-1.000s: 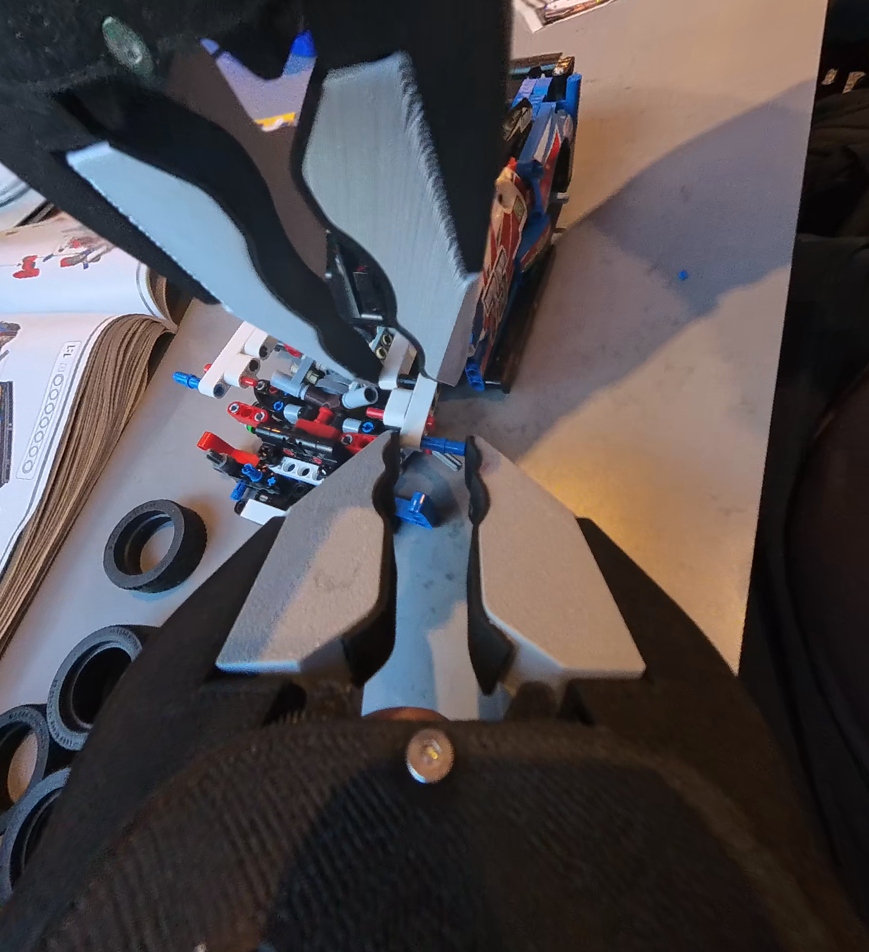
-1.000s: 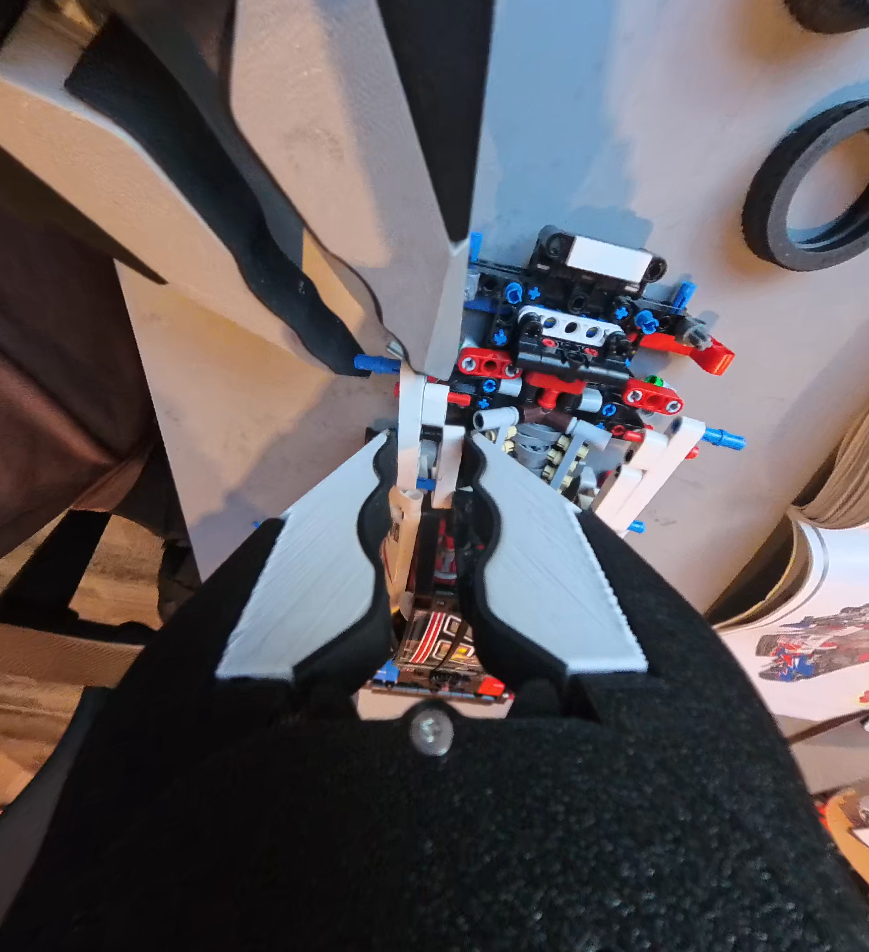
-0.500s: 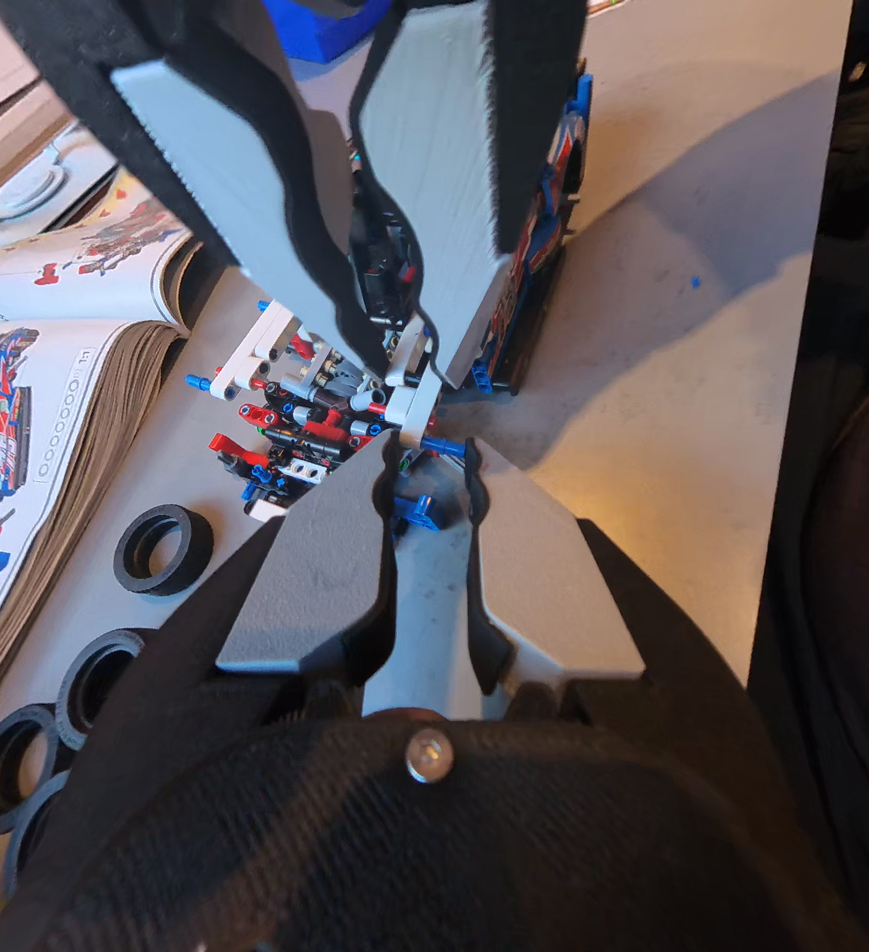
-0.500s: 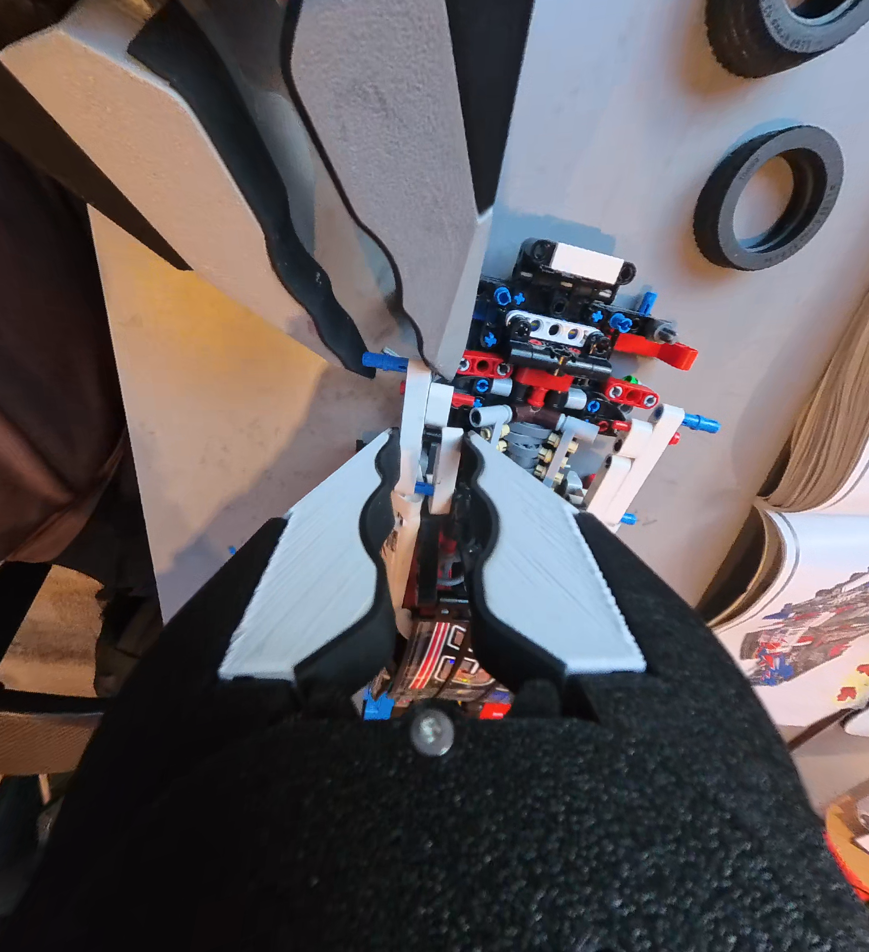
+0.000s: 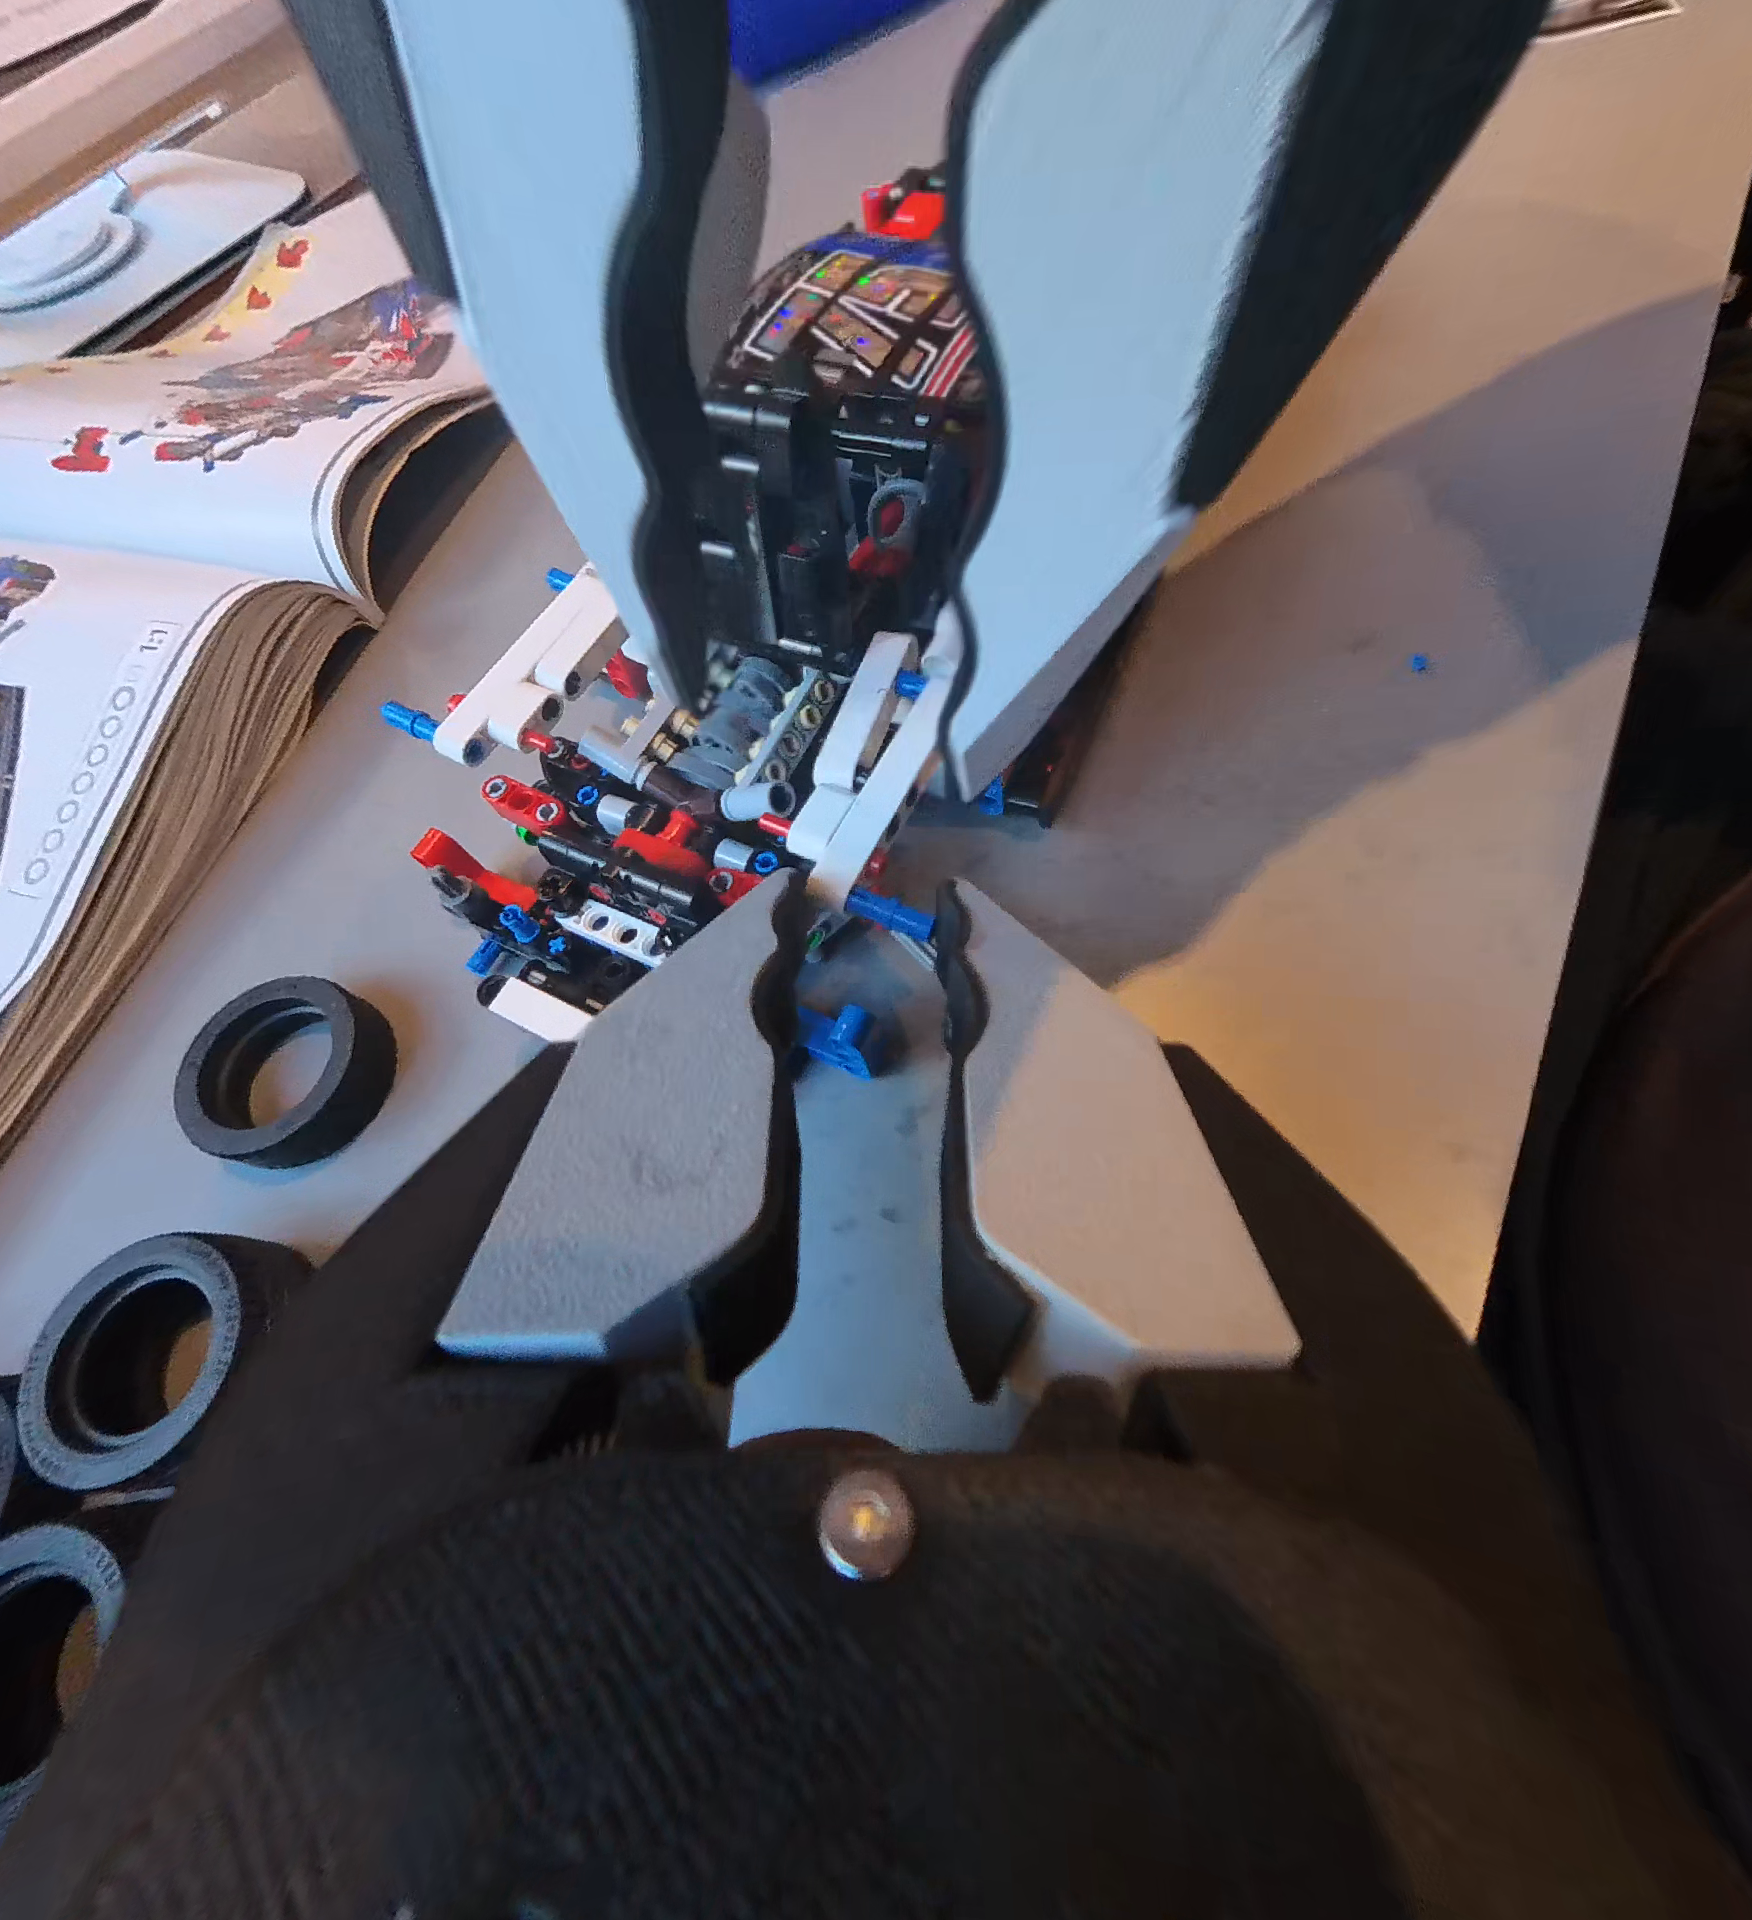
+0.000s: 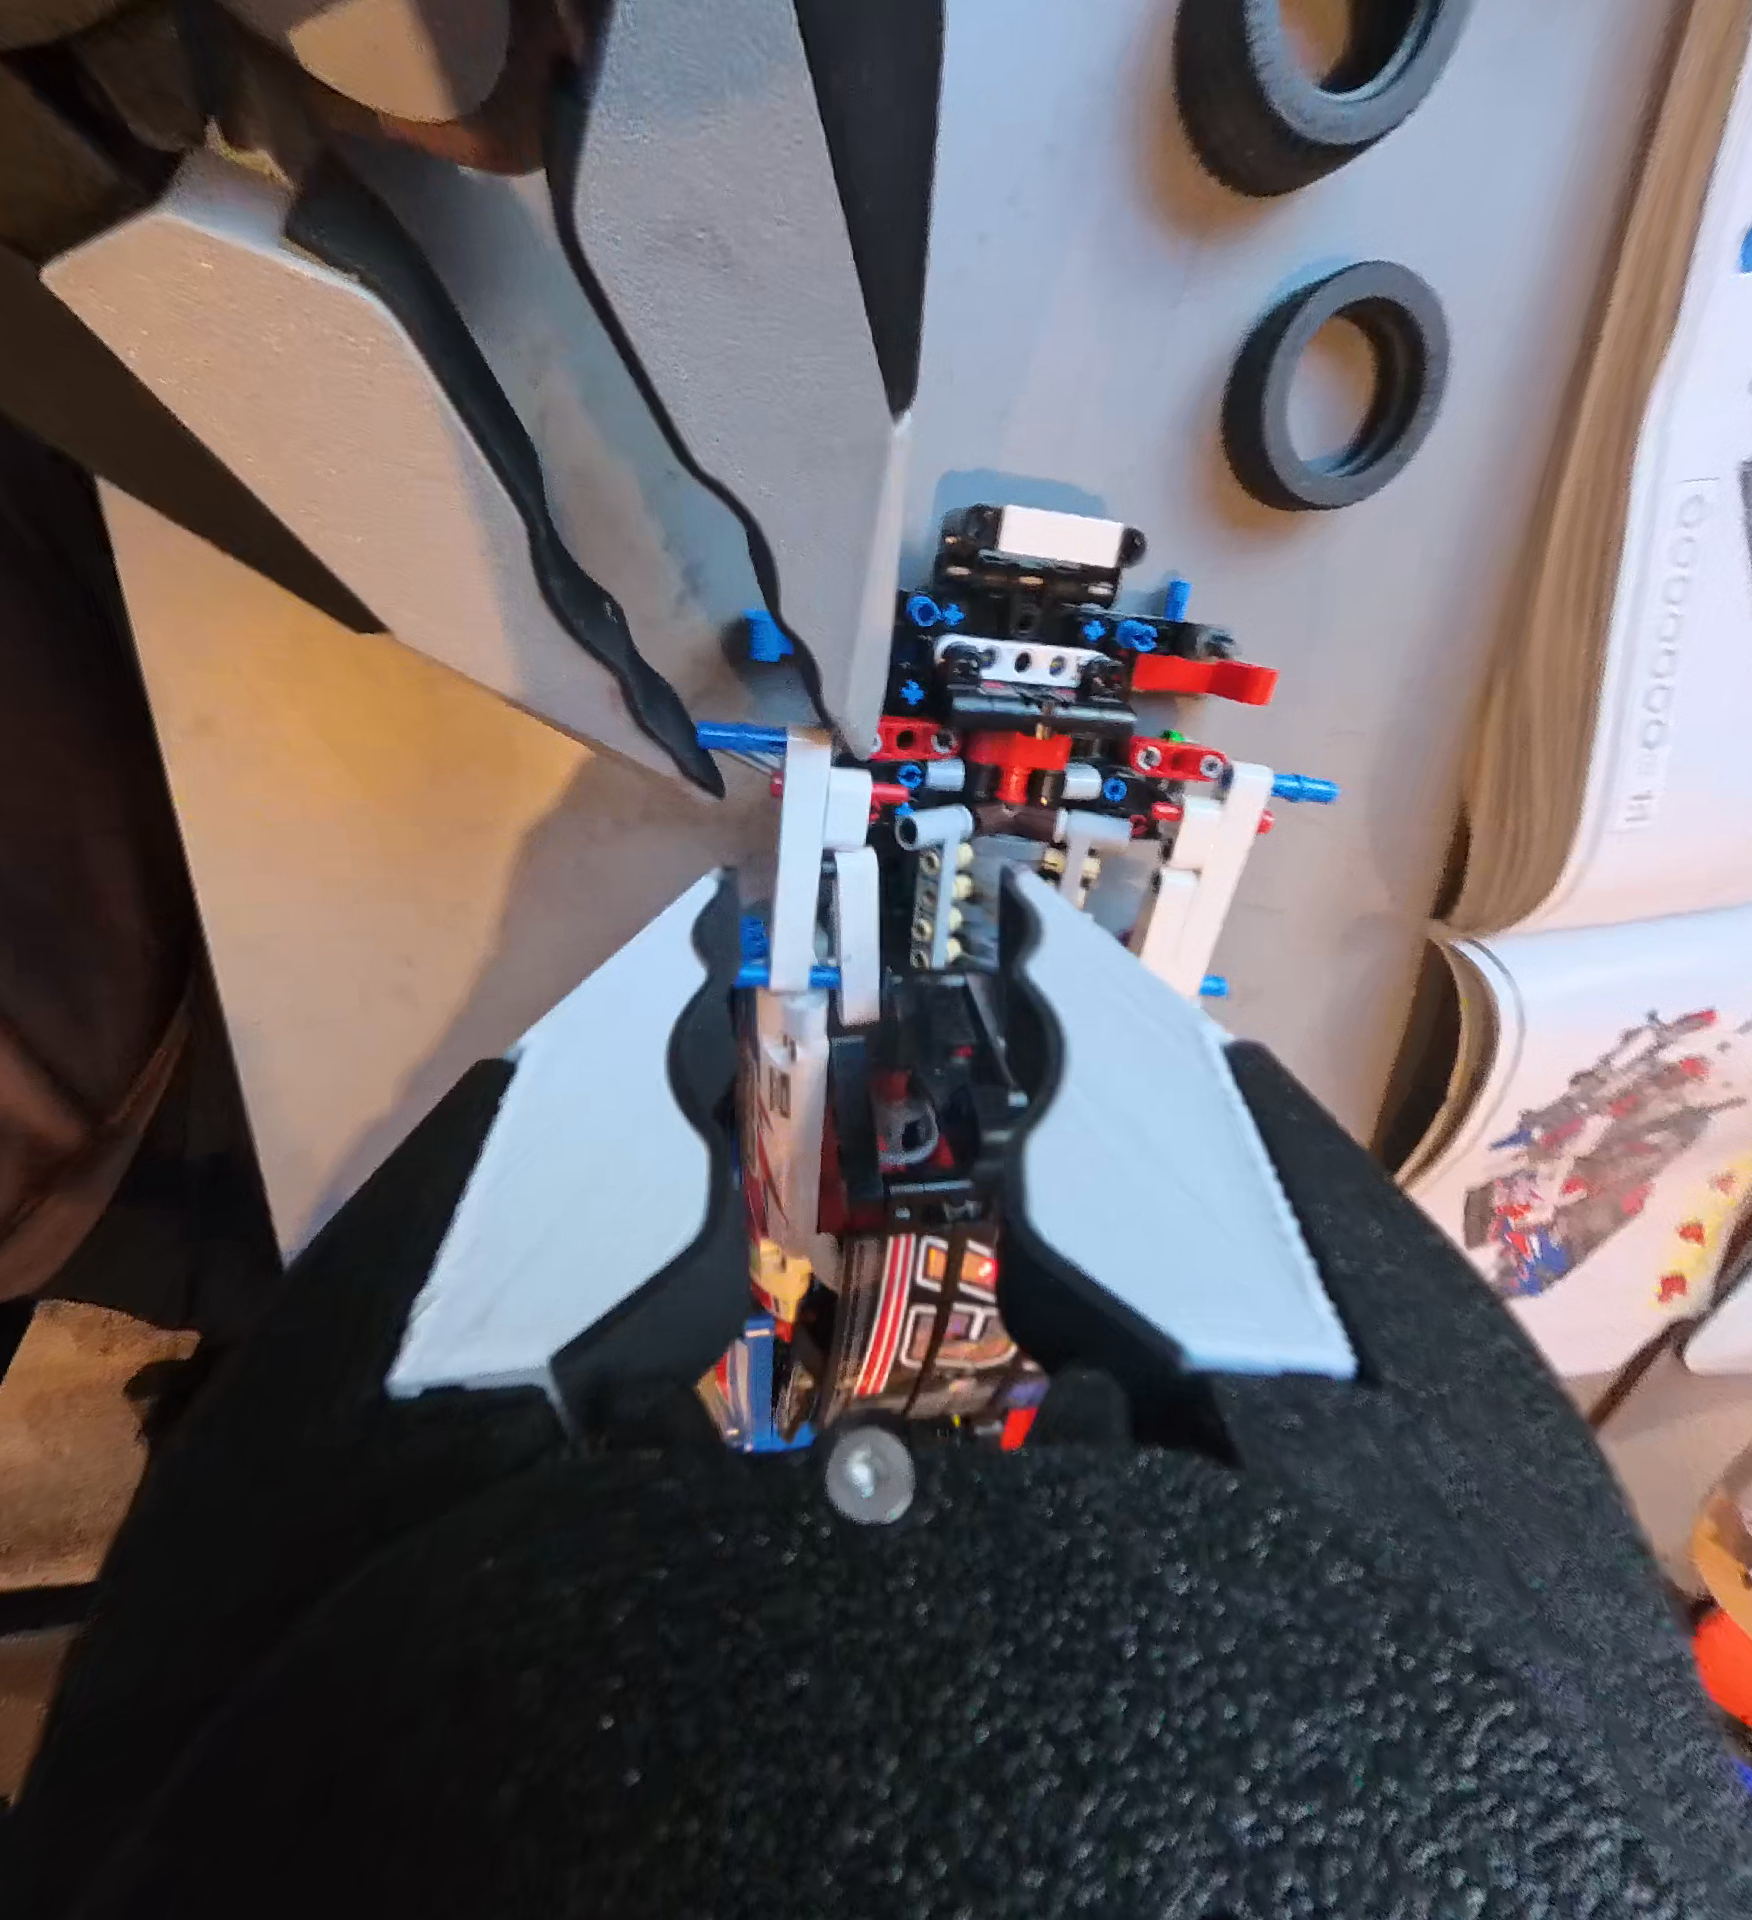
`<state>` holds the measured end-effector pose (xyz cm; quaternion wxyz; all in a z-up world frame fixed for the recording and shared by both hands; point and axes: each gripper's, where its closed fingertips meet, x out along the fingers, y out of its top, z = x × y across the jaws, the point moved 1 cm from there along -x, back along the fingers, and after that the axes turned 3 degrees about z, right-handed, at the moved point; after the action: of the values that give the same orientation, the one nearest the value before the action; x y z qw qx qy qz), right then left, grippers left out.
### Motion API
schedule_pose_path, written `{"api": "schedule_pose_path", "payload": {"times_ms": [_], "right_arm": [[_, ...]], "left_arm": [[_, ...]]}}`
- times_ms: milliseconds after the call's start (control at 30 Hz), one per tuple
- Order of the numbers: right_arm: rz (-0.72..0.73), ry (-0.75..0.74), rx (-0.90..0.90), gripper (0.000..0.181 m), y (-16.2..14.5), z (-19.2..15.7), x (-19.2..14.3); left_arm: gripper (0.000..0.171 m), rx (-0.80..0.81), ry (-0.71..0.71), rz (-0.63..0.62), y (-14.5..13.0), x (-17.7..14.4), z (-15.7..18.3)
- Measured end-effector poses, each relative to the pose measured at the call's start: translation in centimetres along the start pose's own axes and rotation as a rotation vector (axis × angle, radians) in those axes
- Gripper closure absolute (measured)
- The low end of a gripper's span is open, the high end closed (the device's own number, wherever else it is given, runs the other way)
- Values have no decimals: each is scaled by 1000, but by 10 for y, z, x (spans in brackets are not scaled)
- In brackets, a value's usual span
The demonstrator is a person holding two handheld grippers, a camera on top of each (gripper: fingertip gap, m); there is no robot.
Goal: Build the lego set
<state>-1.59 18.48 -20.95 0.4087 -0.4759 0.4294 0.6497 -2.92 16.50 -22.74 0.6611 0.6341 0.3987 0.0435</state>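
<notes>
The lego car model (image 5: 643,862) rests on the grey table (image 5: 1267,831), red, blue, black and white chassis end towards me. My right gripper (image 6: 861,894) is shut on its black stickered body (image 6: 913,1320); it comes in from the top of the left wrist view (image 5: 820,727). My left gripper (image 5: 864,899) has its jaws a little apart, closed around a blue pin (image 5: 887,912) and the end of the white beam (image 5: 841,821) it sticks out of. It also shows in the right wrist view (image 6: 789,758), with the pin (image 6: 737,738). A small loose blue connector (image 5: 836,1039) lies between my left fingers.
Several black tyres (image 5: 285,1070) (image 5: 129,1351) (image 6: 1334,384) lie left of the model. An open instruction book (image 5: 72,727) (image 6: 1734,623) lies beyond them. The table edge (image 5: 1578,935) runs along the right, with a person's dark clothing past it. Both grippers' tips are close together, under 4 cm apart.
The right gripper's jaws have widened and now hold the model across its broader black body. The model has turned so that its stickered top shows. The left gripper has kept its place and width.
</notes>
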Motion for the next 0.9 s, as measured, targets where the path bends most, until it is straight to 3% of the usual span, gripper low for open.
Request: {"api": "schedule_pose_path", "payload": {"times_ms": [200, 333, 433, 533, 667, 900], "right_arm": [[179, -163, 89, 129, -21, -9, -34], [340, -200, 257, 146, -43, -26, -34], [445, -237, 336, 148, -49, -30, -35], [519, -253, 359, 149, -51, -36, -37], [630, -215, 372, 150, -47, -44, -33], [743, -293, 470, 158, -36, -31, -17]], "left_arm": [[142, 24, 24, -1, 1, -3, 1], [138, 21, 15, 29, 13, -18, 0], [138, 78, 14, 12, 27, -18, -9], [139, 145, -113, -93, 34, 2, -6], [139, 143, -289, -268, 20, 21, 4], [149, 183, -309, -355, 15, 34, 5]]}}
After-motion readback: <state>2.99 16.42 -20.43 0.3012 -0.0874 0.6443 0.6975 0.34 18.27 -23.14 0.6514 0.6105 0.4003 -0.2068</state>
